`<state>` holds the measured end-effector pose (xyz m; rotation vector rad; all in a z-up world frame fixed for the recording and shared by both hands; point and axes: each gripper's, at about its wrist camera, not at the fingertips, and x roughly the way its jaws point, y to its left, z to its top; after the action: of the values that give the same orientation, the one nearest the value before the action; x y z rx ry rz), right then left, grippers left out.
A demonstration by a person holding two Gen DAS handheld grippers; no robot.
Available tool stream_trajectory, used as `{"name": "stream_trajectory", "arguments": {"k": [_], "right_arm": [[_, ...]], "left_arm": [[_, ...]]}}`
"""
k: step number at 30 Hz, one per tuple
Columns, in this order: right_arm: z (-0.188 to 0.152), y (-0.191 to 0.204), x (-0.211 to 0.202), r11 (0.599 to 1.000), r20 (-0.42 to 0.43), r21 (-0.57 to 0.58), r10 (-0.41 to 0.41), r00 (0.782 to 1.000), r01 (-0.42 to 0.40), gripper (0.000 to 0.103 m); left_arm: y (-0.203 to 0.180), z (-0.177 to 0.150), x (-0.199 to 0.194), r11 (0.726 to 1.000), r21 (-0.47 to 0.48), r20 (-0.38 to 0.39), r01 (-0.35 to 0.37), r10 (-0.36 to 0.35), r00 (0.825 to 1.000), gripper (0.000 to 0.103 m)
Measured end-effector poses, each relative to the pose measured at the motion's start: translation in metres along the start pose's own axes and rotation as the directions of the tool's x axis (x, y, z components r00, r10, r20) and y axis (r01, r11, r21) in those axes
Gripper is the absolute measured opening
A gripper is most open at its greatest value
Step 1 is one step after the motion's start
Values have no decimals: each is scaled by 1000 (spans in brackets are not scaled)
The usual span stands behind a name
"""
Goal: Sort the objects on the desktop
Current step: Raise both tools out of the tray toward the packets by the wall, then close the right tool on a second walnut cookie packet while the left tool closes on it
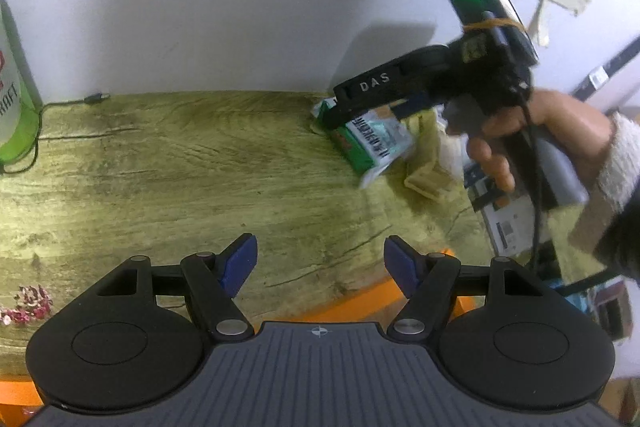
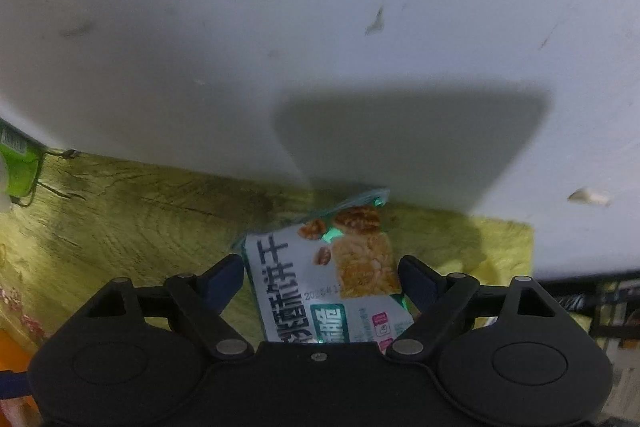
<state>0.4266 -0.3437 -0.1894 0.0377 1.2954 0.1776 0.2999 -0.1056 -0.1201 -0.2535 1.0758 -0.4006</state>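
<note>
**Two handheld grippers over a wood-grain desktop, one snack packet between the right jaws**

The left gripper (image 1: 320, 267) hangs over bare yellow-green wood-grain tabletop (image 1: 180, 163), its two blue-padded fingers (image 1: 240, 263) parted with nothing between them. The right gripper (image 2: 320, 279), held in a person's hand (image 1: 532, 131) with a pale fleecy cuff, points steeply down at the far right of the desk near the white wall (image 1: 240, 7).

Between its fingers lies one pale blue foil biscuit packet printed with walnuts (image 2: 332, 275). The jaws stand wide; the pads flank the packet's edges, and I cannot tell whether they touch it. The packet rests partly on a yellow cloth (image 2: 480, 247) by the wall.

Seen from the left wrist, a green-sided packet (image 1: 352, 147) lies just under the same gripper's tip, with pale beige blocks (image 1: 424, 179) beside it; their count is blurred. One printed white box (image 1: 508, 223) lies behind the hand.

At far left stands one green-and-white can (image 1: 12, 99), with one black cable (image 1: 68, 103) running along the wall's foot. An orange edge (image 1: 360, 303) shows at the desk's near side.
</note>
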Motion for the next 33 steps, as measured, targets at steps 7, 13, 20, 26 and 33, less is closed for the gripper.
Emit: {"name": "stream_trajectory", "arguments": {"k": [7,13,20,26,33], "right_arm": [[-19,-1,-8,918,-55,234,340,939,-319,86],[-11,12,-32,969,67,116,211,975,-218,86],[5,29,-2,990,53,26,138,989,-140,82],[-8,31,12,964,11,106,245,970,-244,66],[-28,24,11,894,-38,252,391,919,-370,54]], "left_arm": [[13,4,6,999,-34,-5,-4,4,1000,71],[25,9,9,998,-49,-10,-25,25,1000,71],[35,15,22,996,-93,-30,17,-20,999,71],[41,14,27,995,-98,-45,9,-14,999,71],[49,16,35,991,-135,-58,1,-9,998,72]]}}
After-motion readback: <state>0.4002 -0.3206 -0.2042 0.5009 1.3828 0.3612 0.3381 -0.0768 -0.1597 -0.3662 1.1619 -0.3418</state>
